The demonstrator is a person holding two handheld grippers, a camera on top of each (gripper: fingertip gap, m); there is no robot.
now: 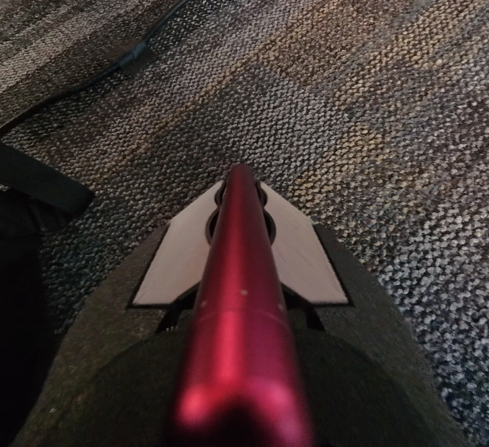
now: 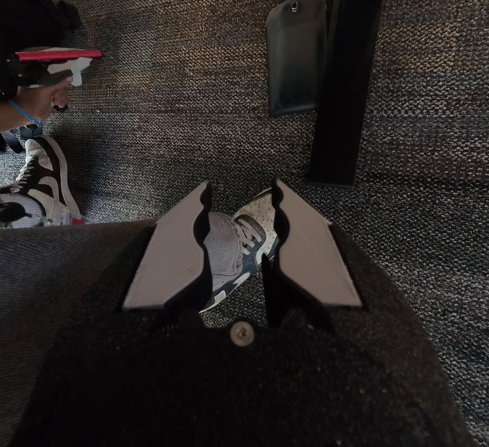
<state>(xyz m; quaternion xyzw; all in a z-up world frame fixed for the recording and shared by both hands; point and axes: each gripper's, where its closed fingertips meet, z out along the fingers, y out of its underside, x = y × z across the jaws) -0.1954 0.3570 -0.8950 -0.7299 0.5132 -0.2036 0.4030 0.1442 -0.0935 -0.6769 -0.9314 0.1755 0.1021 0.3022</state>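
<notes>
My left gripper (image 1: 241, 183) is shut on a dark red metal tube (image 1: 238, 302) that runs lengthwise between its white fingers (image 1: 172, 257) and sticks out just past the tips, above speckled carpet (image 1: 344, 90). In the right wrist view that gripper and the red tube (image 2: 58, 54) show far left, held by a hand (image 2: 39, 106). My right gripper (image 2: 243, 184) is open and empty, hanging above a person's white and navy shoe (image 2: 254, 222) and a grey trouser cuff (image 2: 225, 246).
A black cable (image 1: 158, 24) crosses the carpet at upper left, and a black strap or bag (image 1: 39, 183) lies at the left edge. A black table leg (image 2: 344, 77) and a black flat pad (image 2: 296, 56) stand ahead right. A second shoe (image 2: 45, 177) is at left.
</notes>
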